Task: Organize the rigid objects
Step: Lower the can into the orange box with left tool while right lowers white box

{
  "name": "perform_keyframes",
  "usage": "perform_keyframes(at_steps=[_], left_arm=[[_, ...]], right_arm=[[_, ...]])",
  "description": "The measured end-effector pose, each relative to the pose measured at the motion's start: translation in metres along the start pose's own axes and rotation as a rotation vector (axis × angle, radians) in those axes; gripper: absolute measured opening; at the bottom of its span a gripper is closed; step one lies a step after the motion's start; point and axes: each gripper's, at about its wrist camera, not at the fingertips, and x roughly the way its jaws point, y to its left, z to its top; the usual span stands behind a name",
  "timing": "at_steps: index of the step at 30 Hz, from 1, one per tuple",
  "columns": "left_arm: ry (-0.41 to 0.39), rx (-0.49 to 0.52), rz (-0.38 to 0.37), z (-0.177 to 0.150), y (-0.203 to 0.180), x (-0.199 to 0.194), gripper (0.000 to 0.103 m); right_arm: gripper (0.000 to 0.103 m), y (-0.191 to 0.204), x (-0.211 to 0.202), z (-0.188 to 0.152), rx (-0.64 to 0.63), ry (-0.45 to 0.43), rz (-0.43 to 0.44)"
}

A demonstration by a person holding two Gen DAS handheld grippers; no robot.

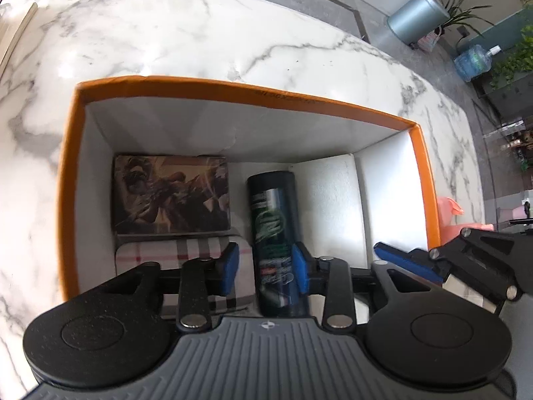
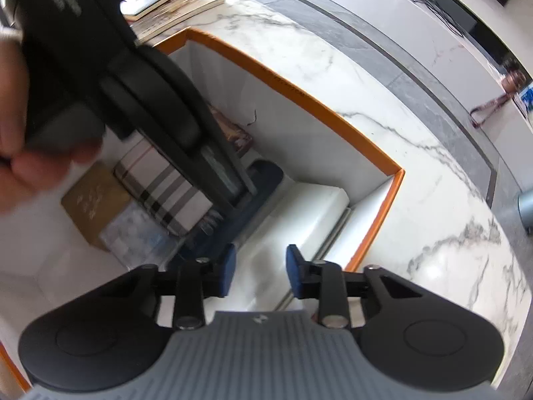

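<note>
The left gripper (image 1: 265, 268) reaches down into the orange-rimmed box (image 1: 233, 86) on the marble counter (image 1: 200, 33), its blue pads (image 1: 231, 268) spread apart on either side of a dark cylindrical can (image 1: 274, 233) that lies lengthwise on the white floor of the box; the pads stand just clear of the can's sides, so the claw reads as parted rather than clamped. The right gripper (image 2: 261, 271) hangs over the right part of the same box, tilted down toward a white block (image 2: 313, 206) lying along the wall, with its fingers likewise apart and nothing between them; in the left wrist view its blue fingertip (image 1: 399, 260) pokes in from the right. A bare hand (image 2: 20, 140), blurred, grips the left tool's handle at the upper left of the right wrist view. Beside the can sit a box with dark illustrated artwork (image 1: 171, 195), a plaid-patterned case (image 1: 180, 260), and a gold flat box (image 2: 93, 200). The can carries green and white lettering, too smeared to read; faint print runs along the orange rim, also illegible.
</note>
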Motion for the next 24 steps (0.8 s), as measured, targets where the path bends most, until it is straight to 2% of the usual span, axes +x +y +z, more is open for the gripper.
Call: perform_keyframes(at_steps=[5,11,18,21,24], left_arm=[[-0.047,0.104,0.069,-0.017,-0.002,-0.016,0.035],[-0.066,0.146,0.049,-0.020,-0.010,-0.023,0.033],[-0.079,0.174,0.040,-0.026,-0.017,-0.024,0.033],[-0.082,0.167,0.040,-0.027,-0.017,-0.022,0.033],[-0.084,0.168,0.043,-0.028,-0.018,-0.022,0.033]], right_arm=[[0.028,0.006,-0.005,-0.004,-0.132,0.055,-0.007],[0.025,0.033,0.007,0.003,-0.300,0.156,-0.016],[0.015,0.042,0.028,0.004,-0.348,0.207,-0.025],[0.005,0.041,0.029,0.005,-0.331,0.203,0.004],[0.004,0.041,0.029,0.006,-0.318,0.209,0.003]])
